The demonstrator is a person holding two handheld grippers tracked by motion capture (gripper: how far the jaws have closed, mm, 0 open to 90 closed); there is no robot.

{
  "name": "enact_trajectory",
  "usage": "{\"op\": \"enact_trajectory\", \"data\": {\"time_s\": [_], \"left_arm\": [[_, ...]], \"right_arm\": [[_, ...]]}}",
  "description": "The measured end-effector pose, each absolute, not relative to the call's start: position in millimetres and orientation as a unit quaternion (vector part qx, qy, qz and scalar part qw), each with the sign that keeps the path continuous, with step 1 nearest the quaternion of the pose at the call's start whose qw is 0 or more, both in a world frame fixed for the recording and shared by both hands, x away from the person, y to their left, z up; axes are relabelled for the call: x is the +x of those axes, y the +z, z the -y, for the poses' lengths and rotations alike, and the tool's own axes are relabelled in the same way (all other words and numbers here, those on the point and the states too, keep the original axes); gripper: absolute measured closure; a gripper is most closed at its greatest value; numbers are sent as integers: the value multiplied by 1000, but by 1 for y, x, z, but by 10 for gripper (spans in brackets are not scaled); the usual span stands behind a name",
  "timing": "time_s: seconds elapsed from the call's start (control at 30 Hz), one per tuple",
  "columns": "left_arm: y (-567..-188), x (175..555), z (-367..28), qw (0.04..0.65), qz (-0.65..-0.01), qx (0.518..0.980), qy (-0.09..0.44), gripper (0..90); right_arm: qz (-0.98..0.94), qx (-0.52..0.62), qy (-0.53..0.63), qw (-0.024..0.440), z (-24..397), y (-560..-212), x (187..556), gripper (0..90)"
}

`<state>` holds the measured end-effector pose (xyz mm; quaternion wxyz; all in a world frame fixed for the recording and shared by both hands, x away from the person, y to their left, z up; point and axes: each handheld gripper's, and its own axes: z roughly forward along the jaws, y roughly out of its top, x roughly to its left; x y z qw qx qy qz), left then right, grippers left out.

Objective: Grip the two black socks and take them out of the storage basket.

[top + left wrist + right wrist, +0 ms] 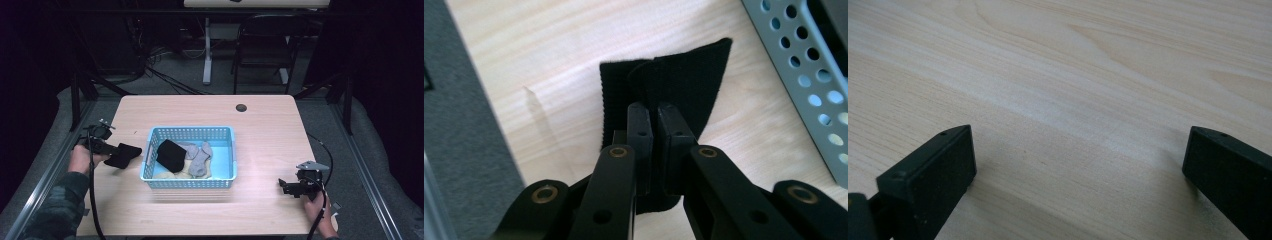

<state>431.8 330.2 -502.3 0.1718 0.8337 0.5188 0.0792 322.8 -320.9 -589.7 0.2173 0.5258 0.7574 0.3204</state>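
Note:
A black sock (122, 154) lies folded on the table's left side, just left of the blue basket (190, 134). My left gripper (111, 148) is shut on the black sock; in the left gripper view its two pads pinch the black sock (684, 85), which hangs low over the wood. The basket holds another black sock (170, 154), a grey sock (201, 160) and beige ones (170, 174). My right gripper (283, 185) rests at the table's right front, open. In the right gripper view its jaws stand wide apart over bare wood with nothing between the right gripper's (1078, 150) pads.
The wooden table (265, 130) has a dark cable hole (241, 107) near its far edge. The basket wall (809, 75) stands close to the right of the held sock. Grey carpet (469, 150) borders the table's left edge. A chair and desk legs stand beyond the table.

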Motion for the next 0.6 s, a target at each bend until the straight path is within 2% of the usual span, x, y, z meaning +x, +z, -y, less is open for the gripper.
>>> {"op": "enact_trajectory", "data": {"time_s": [0.2, 0.27, 0.37, 0.4, 0.6], "left_arm": [[-520, 432, -328, 168, -528, 830, 58, 799], [-525, 431, -329, 174, -533, 827, 49, 733], [-523, 429, -331, 178, -542, 820, 55, 487], [-521, 428, -332, 183, -543, 817, 60, 432], [-492, 422, -337, 211, -541, 810, 79, 268]], "right_arm": [[-757, 526, 320, 217, 321, -590, 323, 0], [-757, 526, 320, 217, 321, -590, 323, 0], [-758, 526, 320, 217, 321, -590, 323, 0], [-757, 526, 320, 217, 321, -590, 323, 0], [-758, 526, 320, 218, 321, -590, 323, 0]]}}
